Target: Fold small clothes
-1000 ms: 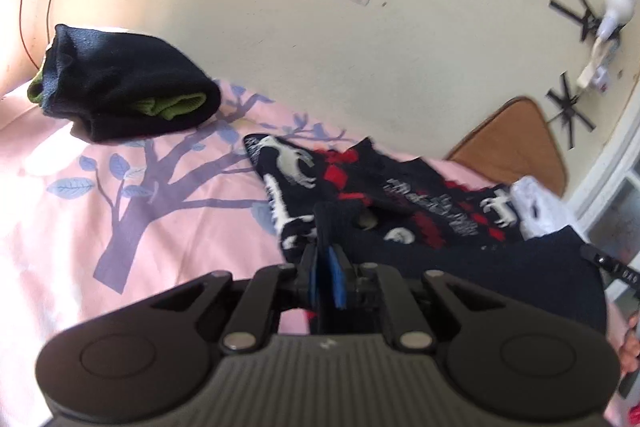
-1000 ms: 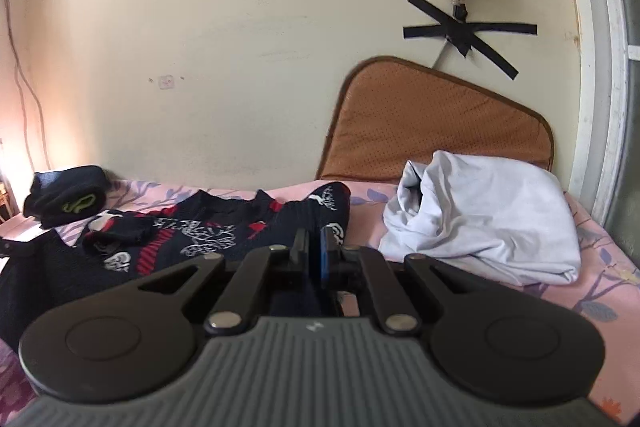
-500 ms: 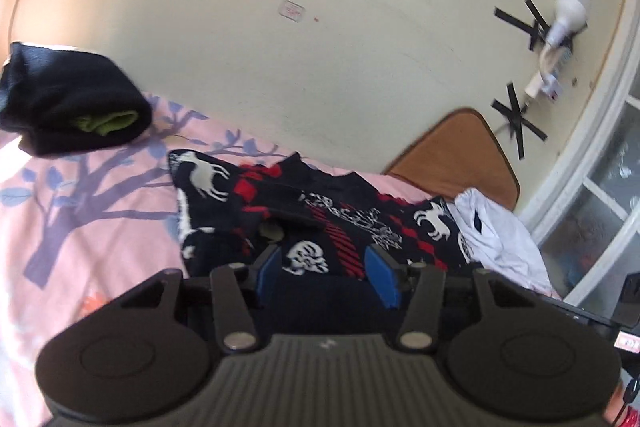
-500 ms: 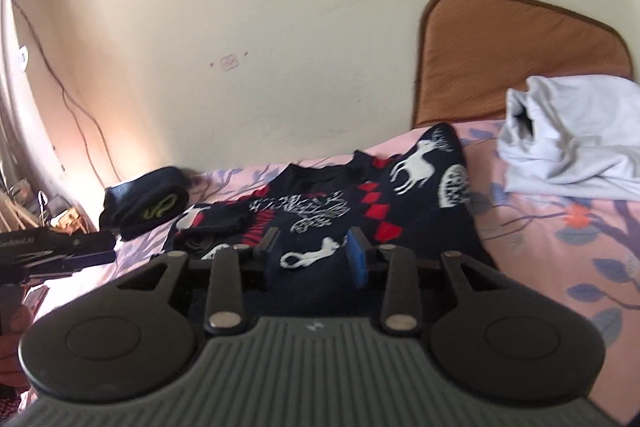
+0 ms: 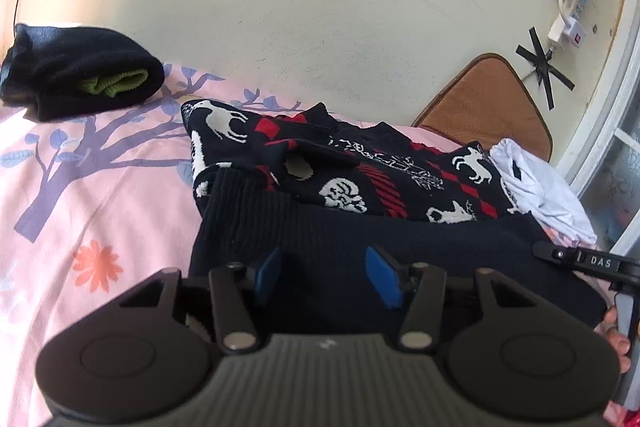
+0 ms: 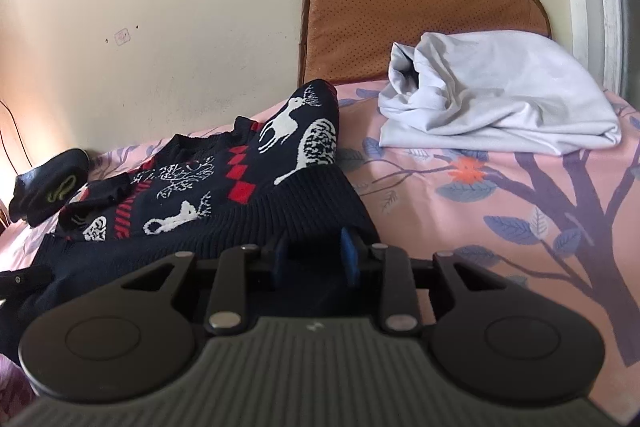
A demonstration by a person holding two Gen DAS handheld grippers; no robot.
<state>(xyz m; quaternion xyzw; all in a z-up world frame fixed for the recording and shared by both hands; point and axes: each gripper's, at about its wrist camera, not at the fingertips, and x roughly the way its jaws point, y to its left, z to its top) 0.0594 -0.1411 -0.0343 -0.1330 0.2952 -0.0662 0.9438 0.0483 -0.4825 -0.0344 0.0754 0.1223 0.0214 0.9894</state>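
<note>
A dark navy knit sweater (image 5: pixel 400 183) with white deer and red diamonds lies on the pink bed; its ribbed hem is nearest me. My left gripper (image 5: pixel 326 275) is open, its blue pads spread just above the hem's left part. The sweater also shows in the right wrist view (image 6: pixel 224 183). My right gripper (image 6: pixel 314 259) is open over the hem's right corner, with dark fabric between and under the pads. Neither gripper holds the cloth.
A folded black garment (image 5: pixel 76 75) with green trim lies at the far left by the wall. A folded white garment (image 6: pixel 500 95) lies at the right, before a brown cushion (image 6: pixel 400 11). A pink sheet (image 5: pixel 88 211) with a tree print covers the bed.
Both grippers were shut on the sweater's hem a second ago; they have opened and let it go. The sweater now lies flat on the bed.
</note>
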